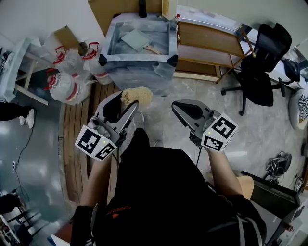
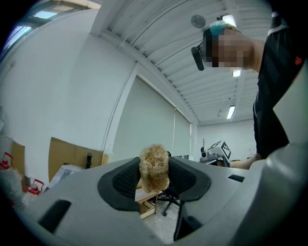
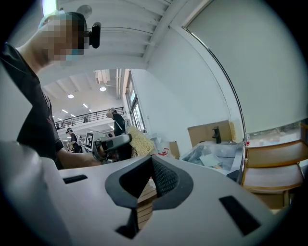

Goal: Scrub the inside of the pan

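Observation:
My left gripper point(image 1: 129, 102) is shut on a tan fibrous scrubber point(image 1: 136, 95), held up in front of the person's body. In the left gripper view the scrubber point(image 2: 154, 172) sits pinched between the two dark pads. My right gripper point(image 1: 185, 109) is level with it to the right, jaws shut with nothing between them point(image 3: 151, 166). Ahead stands a clear plastic tub point(image 1: 112, 37) holding a flat grey square pan point(image 1: 136, 39) with a pale handle. Both grippers are well short of the tub. The right gripper view also shows the scrubber point(image 3: 140, 141) and the tub point(image 3: 211, 153).
A wooden shelf unit point(image 1: 208, 47) stands right of the tub, and a black office chair point(image 1: 259, 72) beyond it. Tied plastic bags point(image 1: 67, 77) lie at the left. Cardboard point(image 1: 111, 10) leans behind the tub. A strip of wooden boards point(image 1: 77, 144) runs along the floor.

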